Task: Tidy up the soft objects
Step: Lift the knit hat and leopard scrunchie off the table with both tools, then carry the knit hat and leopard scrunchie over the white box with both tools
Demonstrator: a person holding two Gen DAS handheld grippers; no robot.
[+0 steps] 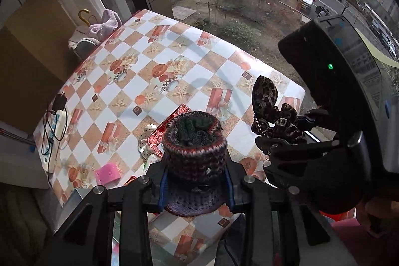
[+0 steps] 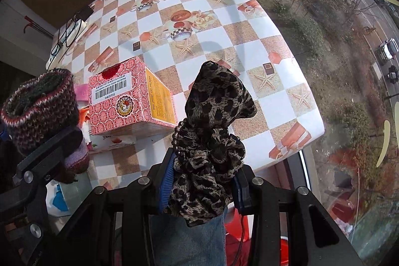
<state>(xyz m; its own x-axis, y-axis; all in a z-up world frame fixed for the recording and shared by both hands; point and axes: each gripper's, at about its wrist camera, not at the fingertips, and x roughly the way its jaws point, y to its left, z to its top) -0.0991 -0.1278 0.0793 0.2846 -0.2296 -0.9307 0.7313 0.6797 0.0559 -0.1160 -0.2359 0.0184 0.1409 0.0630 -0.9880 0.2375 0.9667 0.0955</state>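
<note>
My left gripper (image 1: pixel 195 181) is shut on a dark red and purple knitted pouch (image 1: pixel 195 148) and holds it upright above the near edge of the checkered table (image 1: pixel 174 51). The pouch also shows in the right wrist view (image 2: pixel 42 106) at the left. My right gripper (image 2: pixel 203 188) is shut on a leopard-print scrunchie (image 2: pixel 212 131) with a small bead chain, held above the table's near right part. The scrunchie also shows in the left wrist view (image 1: pixel 271 114), to the right of the pouch.
A red patterned box (image 2: pixel 129 101) lies on the table near the pouch. A pink item (image 1: pixel 107 173) and a spotted cloth (image 1: pixel 147 141) lie beside it. A power strip with cables (image 1: pixel 56 126) sits at the left edge. A large window (image 1: pixel 261 4) is behind the table.
</note>
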